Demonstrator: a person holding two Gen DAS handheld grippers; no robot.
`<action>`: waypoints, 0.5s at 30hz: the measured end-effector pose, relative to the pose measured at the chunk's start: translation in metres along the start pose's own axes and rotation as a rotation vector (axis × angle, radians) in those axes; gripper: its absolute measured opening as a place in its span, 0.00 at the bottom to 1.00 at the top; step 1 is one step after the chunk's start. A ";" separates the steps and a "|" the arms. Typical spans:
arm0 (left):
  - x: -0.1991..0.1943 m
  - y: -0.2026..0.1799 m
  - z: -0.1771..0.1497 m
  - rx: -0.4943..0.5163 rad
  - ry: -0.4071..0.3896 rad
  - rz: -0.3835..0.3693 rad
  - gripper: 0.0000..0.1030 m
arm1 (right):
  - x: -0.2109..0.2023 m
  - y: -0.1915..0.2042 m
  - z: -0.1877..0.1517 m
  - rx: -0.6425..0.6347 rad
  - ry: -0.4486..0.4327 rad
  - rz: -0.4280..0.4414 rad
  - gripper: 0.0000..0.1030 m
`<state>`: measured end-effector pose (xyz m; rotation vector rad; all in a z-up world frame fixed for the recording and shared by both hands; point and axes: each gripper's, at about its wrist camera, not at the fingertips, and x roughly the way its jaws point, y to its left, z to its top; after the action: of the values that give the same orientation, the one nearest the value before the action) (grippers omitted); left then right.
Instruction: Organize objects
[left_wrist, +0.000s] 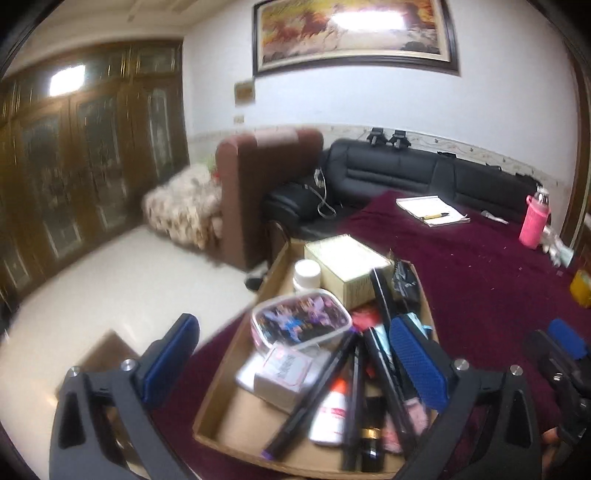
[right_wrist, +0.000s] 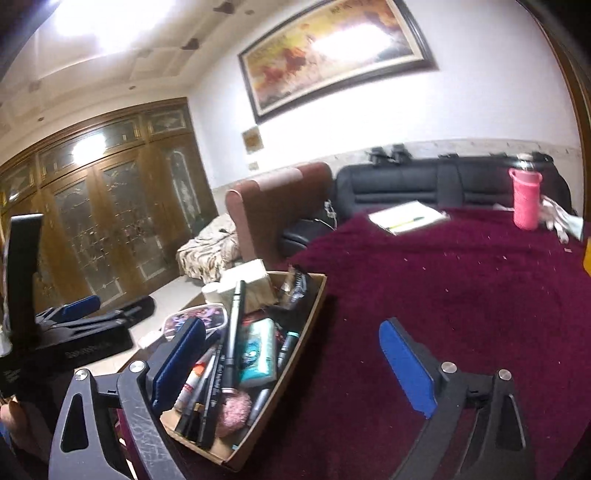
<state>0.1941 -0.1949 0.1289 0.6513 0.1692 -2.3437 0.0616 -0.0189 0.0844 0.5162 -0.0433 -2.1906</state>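
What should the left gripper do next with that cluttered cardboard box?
Probably lower the open left gripper onto the clear plastic pouch with purple cartoon print lying on top in the shallow cardboard box; nothing sits between its blue pads.

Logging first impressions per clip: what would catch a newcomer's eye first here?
A cardboard tray crammed with pens, bottles and small boxes sits at the near left edge of the maroon tablecloth. A pink bottle stands at the far right. Both the left gripper and the right gripper are open and hold nothing.
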 end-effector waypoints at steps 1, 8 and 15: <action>0.000 0.000 -0.001 0.012 -0.002 0.009 1.00 | 0.001 0.004 -0.001 -0.021 0.001 0.002 0.96; 0.001 0.005 -0.018 0.025 0.018 -0.016 1.00 | -0.001 0.023 -0.012 -0.099 -0.006 0.018 0.96; -0.011 -0.004 -0.028 0.103 -0.035 0.001 1.00 | -0.001 0.023 -0.014 -0.101 -0.008 0.023 0.96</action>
<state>0.2097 -0.1777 0.1097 0.6594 0.0319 -2.3734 0.0842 -0.0306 0.0765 0.4477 0.0564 -2.1597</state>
